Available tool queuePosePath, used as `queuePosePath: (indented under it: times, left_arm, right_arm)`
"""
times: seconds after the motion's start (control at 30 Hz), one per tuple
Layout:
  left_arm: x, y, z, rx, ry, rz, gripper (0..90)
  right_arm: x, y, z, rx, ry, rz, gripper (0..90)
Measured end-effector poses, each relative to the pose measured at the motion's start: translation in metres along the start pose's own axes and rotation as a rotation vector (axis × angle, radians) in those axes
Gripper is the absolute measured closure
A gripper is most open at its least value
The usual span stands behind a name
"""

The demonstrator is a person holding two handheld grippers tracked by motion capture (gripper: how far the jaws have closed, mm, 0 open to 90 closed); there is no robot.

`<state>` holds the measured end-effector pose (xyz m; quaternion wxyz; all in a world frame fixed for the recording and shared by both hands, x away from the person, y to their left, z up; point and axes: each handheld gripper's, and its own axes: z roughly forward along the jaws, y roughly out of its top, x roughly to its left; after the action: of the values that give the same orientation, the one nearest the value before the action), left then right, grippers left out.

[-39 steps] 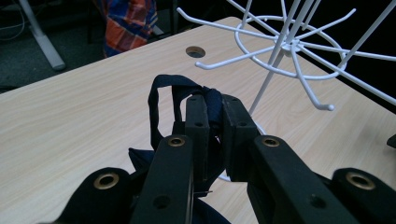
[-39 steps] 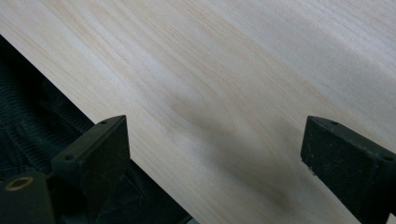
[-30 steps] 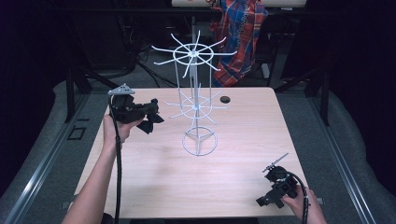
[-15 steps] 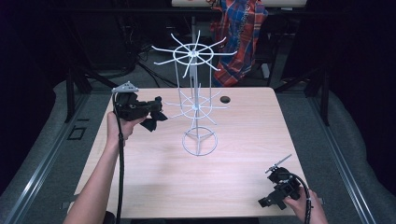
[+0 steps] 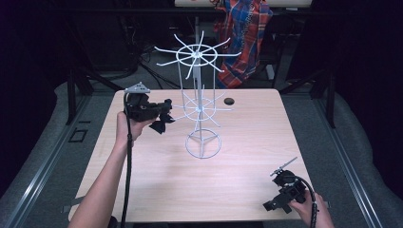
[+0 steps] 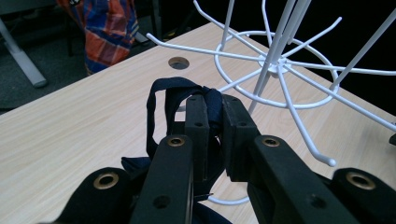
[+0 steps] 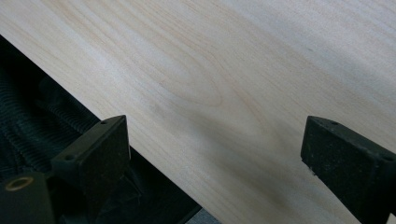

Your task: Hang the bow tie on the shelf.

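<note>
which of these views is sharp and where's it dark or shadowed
High view: the table is evenly lit and fairly sharp, the room around it nearly black. Left gripper view: the white wire rack and the dark strap read clearly; the nearest parts of the left gripper go soft. Right gripper view: a soft shadow lies on the wood between the open jaws of the right gripper, whose pads are slightly blurred.

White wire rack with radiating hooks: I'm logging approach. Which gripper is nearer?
Left. The left gripper is beside the rack; the right gripper rests at the near table edge.
</note>
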<state>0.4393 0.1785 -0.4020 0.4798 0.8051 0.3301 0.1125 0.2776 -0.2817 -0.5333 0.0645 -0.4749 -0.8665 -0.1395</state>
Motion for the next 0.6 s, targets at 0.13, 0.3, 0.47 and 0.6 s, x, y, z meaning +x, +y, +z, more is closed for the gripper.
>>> queuePosePath:
  times: [0.13,0.3,0.47,0.6]
  left_arm:
    - [-0.0016,-0.0009,0.0031,0.015,-0.007,0.006,82.6]
    - [-0.0032,-0.0024,0.0064,0.026,-0.013,0.014,82.6]
    - [-0.0047,-0.0040,0.0101,0.041,-0.023,0.021,82.6]
    - [-0.0061,-0.0044,0.0108,0.054,-0.027,0.029,82.6]
  right_arm:
    - [0.0001,0.0000,-0.0001,0.002,0.001,-0.002,7.6]
    - [0.0008,0.0002,-0.0002,0.004,0.003,0.000,7.6]
    - [-0.0014,0.0011,-0.0005,0.013,-0.012,-0.033,7.6]
    - [-0.0015,0.0010,-0.0005,0.014,-0.011,-0.033,7.6]
